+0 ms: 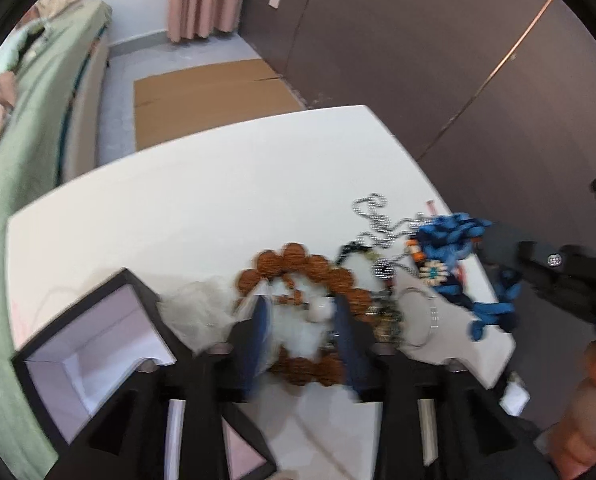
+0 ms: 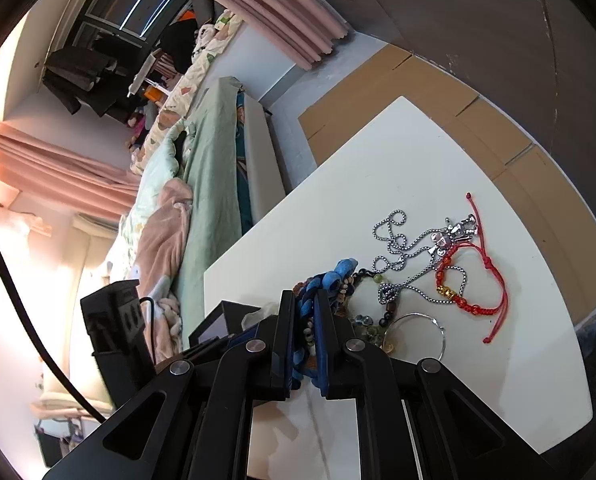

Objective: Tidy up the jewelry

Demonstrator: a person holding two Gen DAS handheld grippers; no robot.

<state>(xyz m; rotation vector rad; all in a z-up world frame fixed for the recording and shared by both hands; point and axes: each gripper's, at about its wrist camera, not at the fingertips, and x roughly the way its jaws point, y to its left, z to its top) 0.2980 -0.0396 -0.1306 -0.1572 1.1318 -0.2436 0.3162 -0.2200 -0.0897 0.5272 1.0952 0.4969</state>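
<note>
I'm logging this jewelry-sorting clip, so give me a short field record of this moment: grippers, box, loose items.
left gripper: open, over the brown bead bracelet
right gripper: shut on the blue braided piece
box: black, open, pale lining, at the table's near left
loose on table: silver chain, red cord bracelet, thin silver bangle
blur: left view smeared

- The left gripper (image 1: 301,316) hangs low over the white surface (image 1: 202,184), jaws spread wide apart with nothing pinched between them, pointing across its near edge.
- The right gripper (image 2: 303,312) has its jaws drawn close together, clamping a blue braided cord (image 2: 317,292), tilted over the same surface.
- In the left wrist view the right gripper reaches in from the surface's right edge.
</note>
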